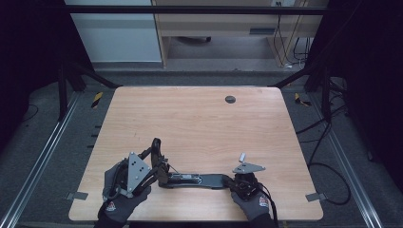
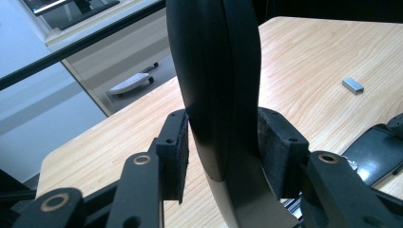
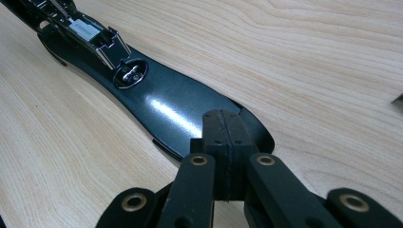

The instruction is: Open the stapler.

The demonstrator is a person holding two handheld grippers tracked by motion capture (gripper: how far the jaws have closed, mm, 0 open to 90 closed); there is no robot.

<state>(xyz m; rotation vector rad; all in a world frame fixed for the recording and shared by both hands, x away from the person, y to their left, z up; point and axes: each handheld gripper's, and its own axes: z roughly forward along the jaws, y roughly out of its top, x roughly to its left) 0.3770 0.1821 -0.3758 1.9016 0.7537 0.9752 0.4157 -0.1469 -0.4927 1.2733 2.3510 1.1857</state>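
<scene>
On the stapler (image 2: 216, 71), left fingers (image 2: 173, 154) clamped around its raised arm.

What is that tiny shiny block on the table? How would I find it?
Start at the wooden table and go to its near right part. Just past the right gripper lies a small staple strip. It is silvery and rectangular, unlike the long black stapler nearby.

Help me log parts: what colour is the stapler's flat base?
Glossy black; the stapler's base shows best in the right gripper view, lying on the wooden table.
</scene>
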